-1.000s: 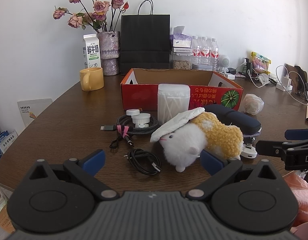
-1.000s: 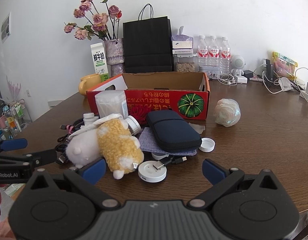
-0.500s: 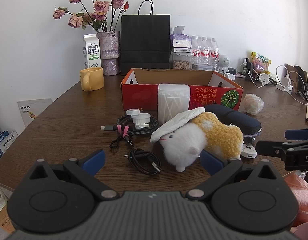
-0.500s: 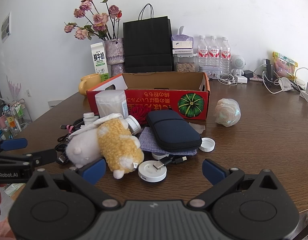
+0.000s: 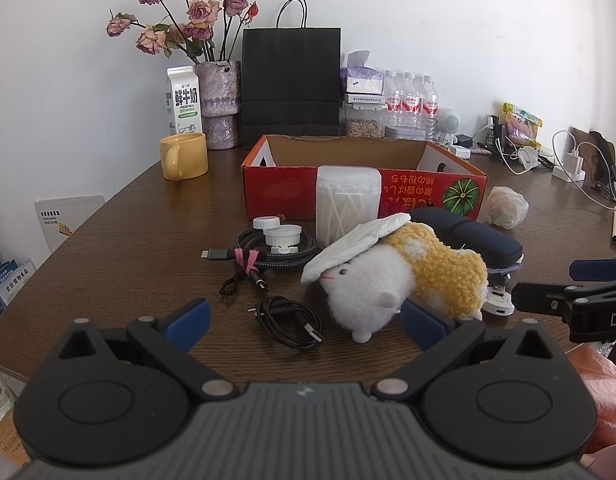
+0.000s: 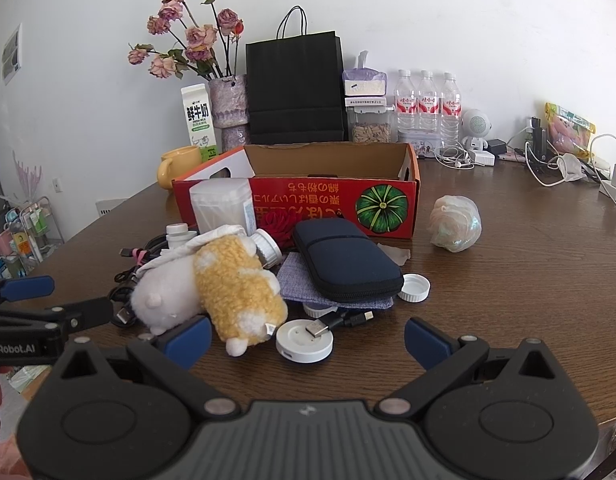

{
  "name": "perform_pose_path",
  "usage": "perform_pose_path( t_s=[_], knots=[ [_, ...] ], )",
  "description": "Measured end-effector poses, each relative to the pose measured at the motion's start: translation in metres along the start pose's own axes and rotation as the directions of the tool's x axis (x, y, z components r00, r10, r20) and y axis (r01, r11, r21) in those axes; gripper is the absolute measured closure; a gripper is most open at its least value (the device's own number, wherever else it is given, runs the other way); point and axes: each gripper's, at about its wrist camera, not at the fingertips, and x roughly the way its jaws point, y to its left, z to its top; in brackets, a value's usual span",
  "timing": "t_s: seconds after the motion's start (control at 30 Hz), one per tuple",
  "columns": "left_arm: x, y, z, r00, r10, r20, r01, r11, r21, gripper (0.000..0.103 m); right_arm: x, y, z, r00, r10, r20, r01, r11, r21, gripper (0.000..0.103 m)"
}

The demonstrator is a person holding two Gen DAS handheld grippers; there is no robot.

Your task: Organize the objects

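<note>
A red cardboard box (image 5: 428, 190) (image 6: 308, 200) stands open on the brown table. In front of it lies a heap: a white and yellow plush toy (image 5: 392, 276) (image 6: 228, 284), a clear cotton swab box (image 5: 347, 200) (image 6: 222, 204), a dark blue zip case (image 5: 472, 232) (image 6: 344, 260), coiled black cables (image 5: 288, 320), white caps (image 6: 415, 287) and a round white charger (image 6: 304, 345). My left gripper (image 5: 306, 318) is open, low at the table's front edge, with a black cable between its fingers' line. My right gripper (image 6: 308, 338) is open too, just before the charger.
At the back stand a vase of dried roses (image 5: 218, 100), a milk carton (image 5: 183, 100), a yellow mug (image 5: 184, 156), a black paper bag (image 5: 292, 80) and water bottles (image 6: 426, 108). A crumpled plastic ball (image 6: 456, 222) lies right of the box. Chargers and cords (image 6: 548, 164) crowd the far right.
</note>
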Motion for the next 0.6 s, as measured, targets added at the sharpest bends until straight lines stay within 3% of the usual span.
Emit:
perform_pose_path(
  t_s=[0.6],
  knots=[
    [0.024,0.019,-0.002,0.998,0.035,-0.056,-0.038,0.999,-0.039,0.0,0.022,-0.003,-0.004,0.998,-0.003,-0.055,0.002,1.0,-0.015,0.0]
  ],
)
